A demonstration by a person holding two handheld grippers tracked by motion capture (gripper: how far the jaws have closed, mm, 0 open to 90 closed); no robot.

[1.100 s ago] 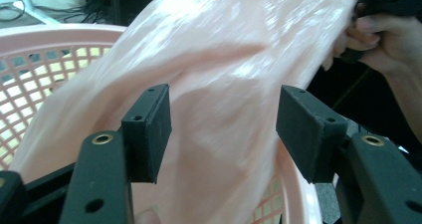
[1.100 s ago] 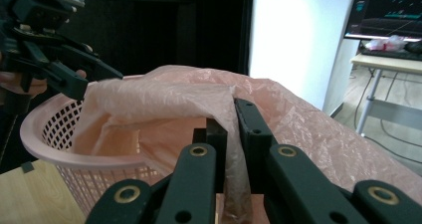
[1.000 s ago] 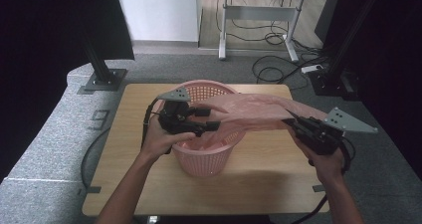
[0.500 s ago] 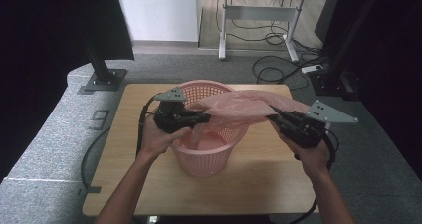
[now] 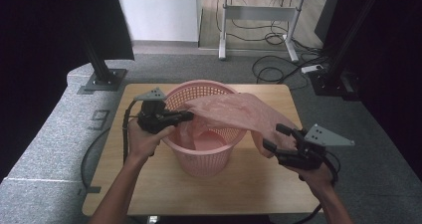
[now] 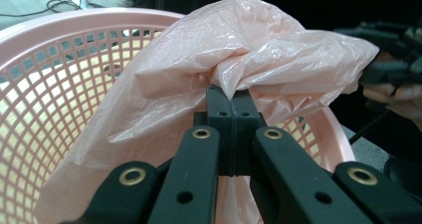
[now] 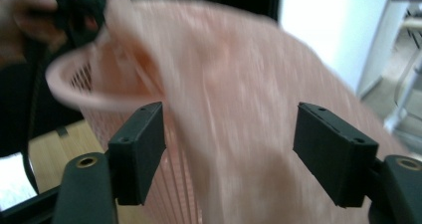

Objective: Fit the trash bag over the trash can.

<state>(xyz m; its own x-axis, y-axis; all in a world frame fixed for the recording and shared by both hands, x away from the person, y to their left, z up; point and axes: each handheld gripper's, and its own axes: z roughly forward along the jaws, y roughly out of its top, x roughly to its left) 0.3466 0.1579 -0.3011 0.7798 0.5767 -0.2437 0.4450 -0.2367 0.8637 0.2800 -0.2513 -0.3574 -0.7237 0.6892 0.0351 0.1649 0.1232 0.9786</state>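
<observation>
Pink plastic bag [image 5: 234, 112] drapes over the pink basket [image 5: 201, 157] on the wooden table [image 5: 149, 184] in the high view; the left gripper [image 5: 186, 116] pinches its edge at the rim, while the right gripper [image 5: 276, 138] sits beside the hanging end.

Left gripper view: the jaws are clamped together on a bunched fold of bag [image 6: 239, 59].

Right gripper view: the jaws have just been opening and stand wide apart, with blurred bag [image 7: 234, 124] between them, untouched.

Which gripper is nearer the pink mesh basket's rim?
Left. The left gripper sits over the pink mesh plastic basket's rim, shut on the pink plastic bag; the right gripper hangs open beside it.
</observation>
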